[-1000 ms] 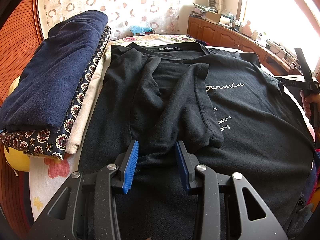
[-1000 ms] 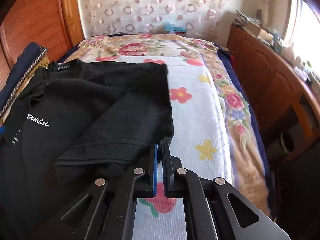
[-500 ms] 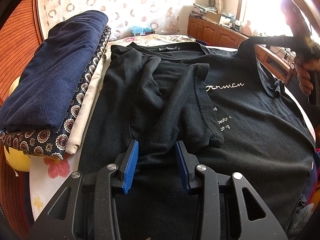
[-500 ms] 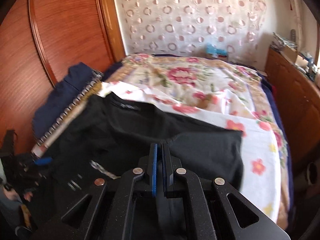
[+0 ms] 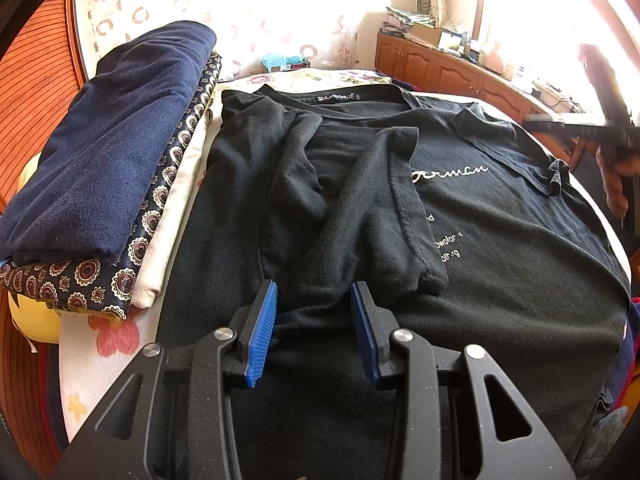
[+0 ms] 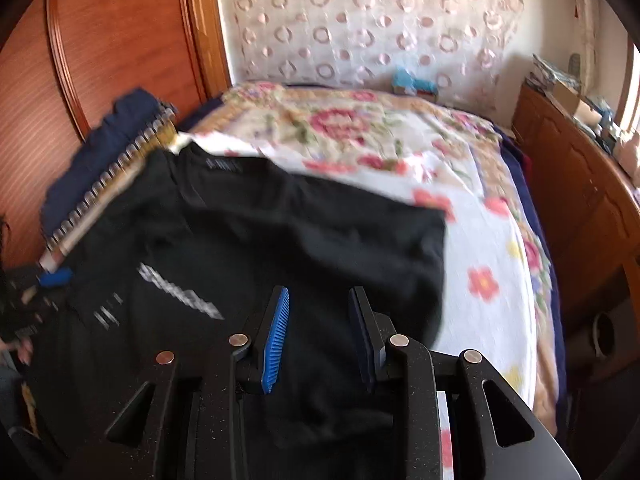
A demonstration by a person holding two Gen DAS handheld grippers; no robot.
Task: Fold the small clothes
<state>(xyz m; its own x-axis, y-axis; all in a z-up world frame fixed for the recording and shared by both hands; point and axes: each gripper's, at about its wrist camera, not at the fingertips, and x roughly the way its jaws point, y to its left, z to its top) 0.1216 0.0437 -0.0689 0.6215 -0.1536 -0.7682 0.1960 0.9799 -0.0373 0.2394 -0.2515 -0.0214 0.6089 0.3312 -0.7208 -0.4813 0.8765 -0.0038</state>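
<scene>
While the black cotton T-shirt with white lettering (image 5: pixel 500 248) is lying spread across the floral bedspread (image 6: pixel 492 240) of the bed, the left claw (image 5: pixel 314 320) is hovering low over the shirt's near part with its blue ribbed pads (image 5: pixel 262 336) standing apart. The folded-in left sleeve (image 5: pixel 360 216) is lying just beyond those pads, its near edge reaching between the tips, though the pads are not pressing on it, so this claw is released.

In the left wrist view the right claw (image 5: pixel 560 122) is showing as a dark blur at the far right edge, carried by a person's hand (image 5: pixel 616 184), with the shirt's right sleeve (image 5: pixel 516 152) lying turned in over the chest just beside it. In the right wrist view, which is smeared, the right claw (image 6: pixel 320 332) is opening: its blue pads (image 6: pixel 276 340) are parting above black cloth and nothing is caught between them, so it is released too.

To the left of the shirt, a stack of folded textiles is sitting on the bed: a navy fleece blanket (image 5: pixel 108 152) on top, a dark fabric with round medallion print (image 5: pixel 156 216) under it, and a cream cloth (image 5: pixel 176 208) lowest, touching the shirt's left side. A reddish wooden panel (image 6: pixel 120 40) is standing to the left of the bed, a curtain with ring patterns (image 6: pixel 360 20) is hanging at the far end, and a wooden cabinet (image 5: pixel 440 68) is running along the right.
</scene>
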